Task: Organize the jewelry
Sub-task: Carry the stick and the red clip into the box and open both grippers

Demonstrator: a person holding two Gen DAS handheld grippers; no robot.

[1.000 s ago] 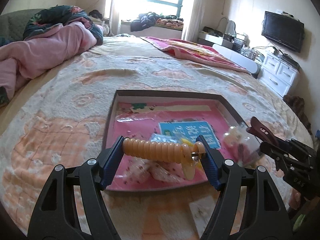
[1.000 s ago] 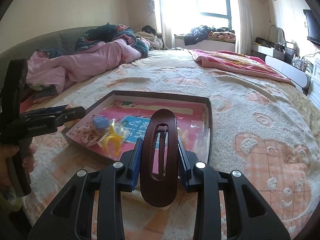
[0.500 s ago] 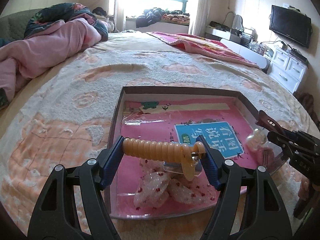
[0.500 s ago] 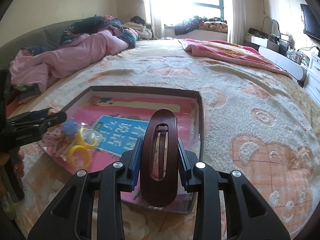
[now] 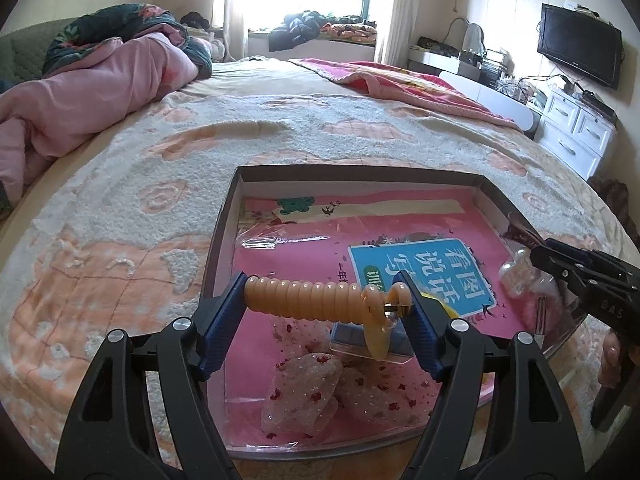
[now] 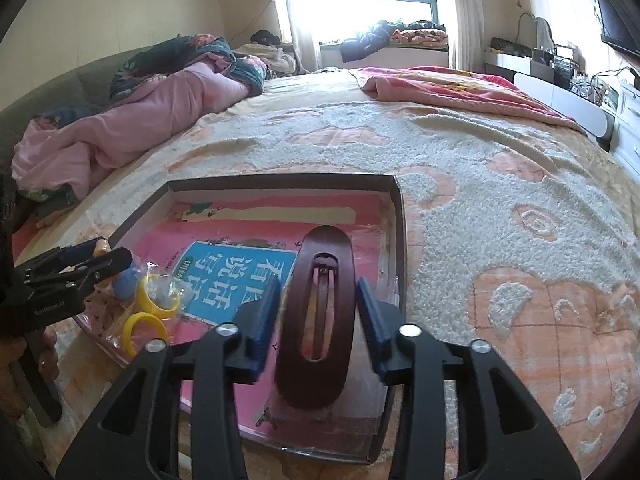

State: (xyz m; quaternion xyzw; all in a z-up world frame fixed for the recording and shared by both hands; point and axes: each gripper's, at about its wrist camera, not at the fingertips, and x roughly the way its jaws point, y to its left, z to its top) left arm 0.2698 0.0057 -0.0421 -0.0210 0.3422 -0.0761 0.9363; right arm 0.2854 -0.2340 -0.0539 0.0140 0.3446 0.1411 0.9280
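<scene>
Left wrist view first: our left gripper (image 5: pixel 324 304) is clamped end to end on a peach spiral hair tie (image 5: pixel 308 300), hanging over the shallow box (image 5: pixel 360 171) on the bed (image 5: pixel 120 208). We judge that coil light, springy and apt to buckle, so a hold nearer its middle looks safer. On the right wrist view, the right gripper (image 6: pixel 316 312) has its fingers spread, just off the sides of a brown oval hair clip (image 6: pixel 316 320) that stands over the box's near right corner; whether it rests there we cannot tell. Stiff, smooth, probably slippery. The box walls are low, with bare pink floor (image 6: pixel 248 216) open at the back, while yellow rings (image 6: pixel 146 326) crowd the left corner.
</scene>
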